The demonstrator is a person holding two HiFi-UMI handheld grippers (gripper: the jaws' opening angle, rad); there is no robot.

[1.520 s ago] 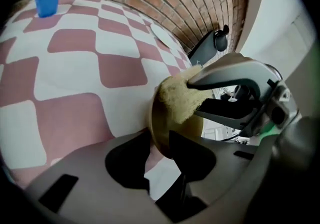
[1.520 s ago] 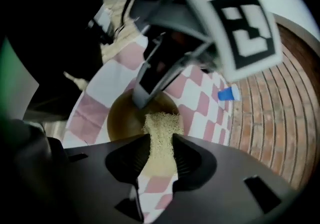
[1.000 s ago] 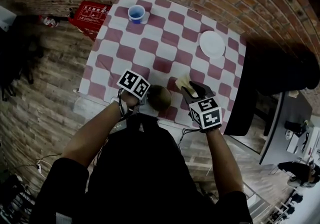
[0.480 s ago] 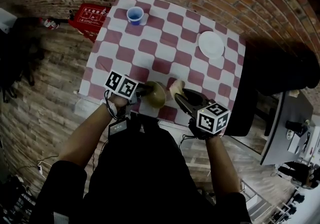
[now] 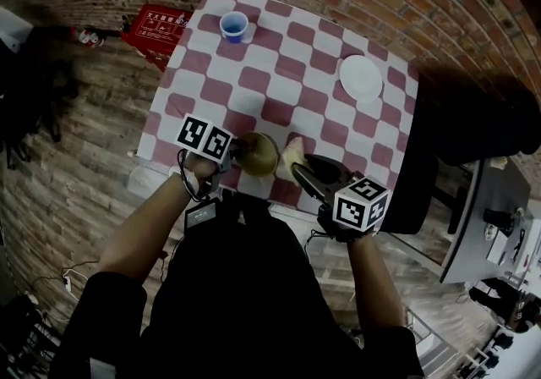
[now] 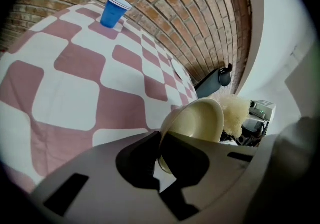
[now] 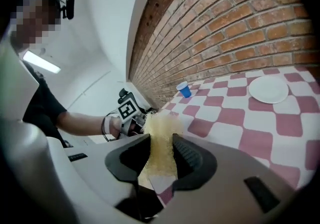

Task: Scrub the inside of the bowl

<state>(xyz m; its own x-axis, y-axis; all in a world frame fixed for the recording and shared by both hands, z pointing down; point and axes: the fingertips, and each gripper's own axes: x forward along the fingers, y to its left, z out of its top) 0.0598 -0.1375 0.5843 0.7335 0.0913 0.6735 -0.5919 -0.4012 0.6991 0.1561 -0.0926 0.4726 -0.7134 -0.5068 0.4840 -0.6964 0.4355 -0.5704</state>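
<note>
1. Far left, a red box [image 5: 152,24] lies on the floor, well clear of the work.
2. The left gripper [image 5: 237,149] is clamped tight on the rim of the bowl [image 5: 260,155]. It holds the bowl off the table [image 5: 279,56] at the near edge, tipped on its side with the mouth facing right.
3. The sponge [image 5: 293,151] sits just beside the bowl's open mouth. I cannot tell whether it touches the rim. The bowl's inside looks plain, with no foam or streaks that I can see. My guess is the scrubbing has barely begun, if at all, and the whole inside is left to do.
4. The right gripper [image 5: 303,167] pinches the sponge between its jaws, with a tuft standing out past the tips, aimed at the bowl.
5. Further back on the checked cloth, a blue cup [image 5: 234,25] stands at the far left and a white plate [image 5: 361,77] lies at the far right, both well apart from the grippers.
6. A dark chair [image 5: 473,123] stands by the table's right side. Nothing is between sponge and bowl, so the way in looks open.
</note>
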